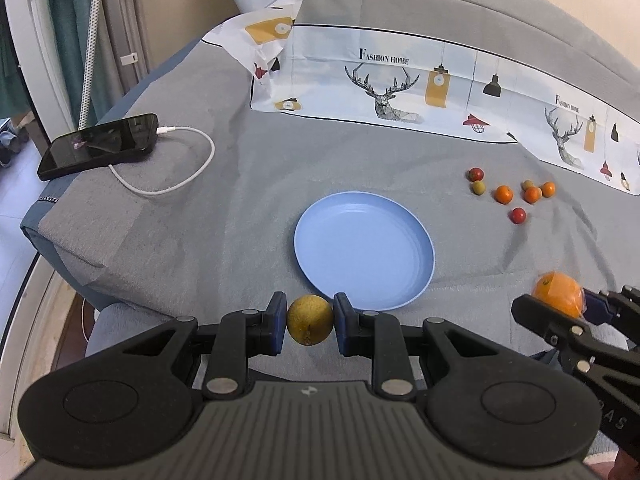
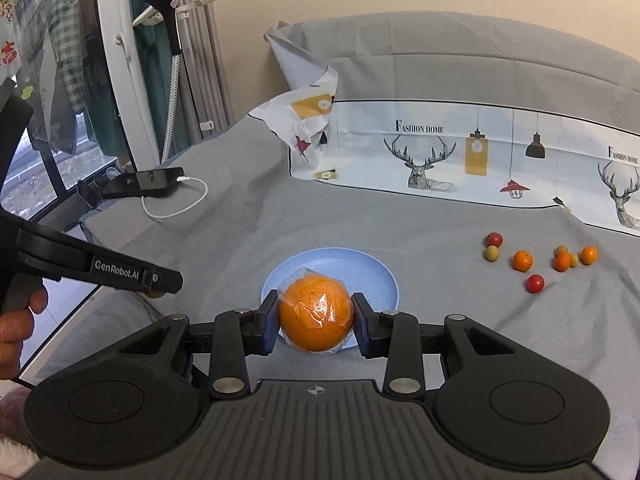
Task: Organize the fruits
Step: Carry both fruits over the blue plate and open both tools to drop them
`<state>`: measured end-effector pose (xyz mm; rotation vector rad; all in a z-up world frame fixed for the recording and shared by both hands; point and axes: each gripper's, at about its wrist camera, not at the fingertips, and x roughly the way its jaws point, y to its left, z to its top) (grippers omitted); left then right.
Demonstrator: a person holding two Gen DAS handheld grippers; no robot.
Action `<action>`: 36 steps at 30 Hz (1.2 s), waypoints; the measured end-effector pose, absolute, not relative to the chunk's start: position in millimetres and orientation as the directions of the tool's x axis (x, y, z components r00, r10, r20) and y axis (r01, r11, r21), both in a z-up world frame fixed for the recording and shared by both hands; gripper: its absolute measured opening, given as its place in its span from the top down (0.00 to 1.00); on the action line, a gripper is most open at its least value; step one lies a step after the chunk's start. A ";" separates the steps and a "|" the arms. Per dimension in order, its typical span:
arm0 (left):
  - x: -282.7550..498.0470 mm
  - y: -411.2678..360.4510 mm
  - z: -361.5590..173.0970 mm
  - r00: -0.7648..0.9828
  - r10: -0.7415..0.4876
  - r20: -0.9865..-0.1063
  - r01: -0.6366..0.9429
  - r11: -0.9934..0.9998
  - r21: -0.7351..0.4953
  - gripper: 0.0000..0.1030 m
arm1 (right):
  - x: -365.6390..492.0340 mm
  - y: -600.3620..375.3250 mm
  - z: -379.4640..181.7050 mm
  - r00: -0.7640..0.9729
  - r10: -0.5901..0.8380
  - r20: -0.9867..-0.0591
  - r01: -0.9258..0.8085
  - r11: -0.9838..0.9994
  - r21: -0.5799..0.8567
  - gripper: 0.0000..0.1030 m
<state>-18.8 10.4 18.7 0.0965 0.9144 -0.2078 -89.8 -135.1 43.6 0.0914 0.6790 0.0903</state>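
**Two fruits held at the near edge of the blue plate**

The left gripper [image 1: 310, 322] has its blue pads pressed on a small yellow-green fruit [image 1: 309, 320], pinching it from both sides just short of the near rim of the blue plate [image 1: 362, 216]. The fruit is round with a dull, speckled skin (its kind cannot be told).

The right gripper [image 2: 315, 318] is clamped on an orange [image 2: 315, 312] wrapped in clear plastic film, one pad on each side. In the right wrist view the orange sits in front of the plate's near part, above the grey bedsheet [image 2: 400, 224]. In the left wrist view the same orange [image 1: 558, 294] shows at the right, well apart from the yellow-green fruit, with the plate between and beyond them.

The plate lies flat on the sheet and nothing rests in it. Far and to the right of it is a loose group of small fruits [image 1: 516, 194]: red, orange and greenish ones, some touching, a single red one a little nearer.

Farther back a printed cloth [image 1: 400, 80] with deer heads, lamps and the words "FASHION HOME" is spread across the bed. At the far left a black phone [image 1: 100, 146] lies at the bed's corner with a white cable [image 1: 176, 160] plugged into it, looping over the sheet. A hand [image 2: 16, 320] on the left gripper's handle shows at the left edge of the right wrist view.
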 end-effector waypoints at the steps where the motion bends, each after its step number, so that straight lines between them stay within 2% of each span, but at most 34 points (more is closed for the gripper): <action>1: -17.3 10.3 18.3 0.593 -0.137 -0.794 0.218 0.976 -0.005 0.74 | -87.9 -134.4 42.8 0.771 0.112 -0.626 -0.053 0.992 0.112 0.63; 21: 42.7 -10.9 -2.1 0.569 -0.125 -0.813 0.221 0.975 0.005 0.73 | -44.9 -141.9 14.0 0.711 0.094 -0.696 -0.024 0.994 0.110 0.63; 36: 132.8 -40.3 -63.9 0.496 -0.131 -0.858 0.258 0.966 0.001 0.74 | 41.9 -152.0 -47.1 0.630 0.087 -0.772 0.022 0.991 0.129 0.62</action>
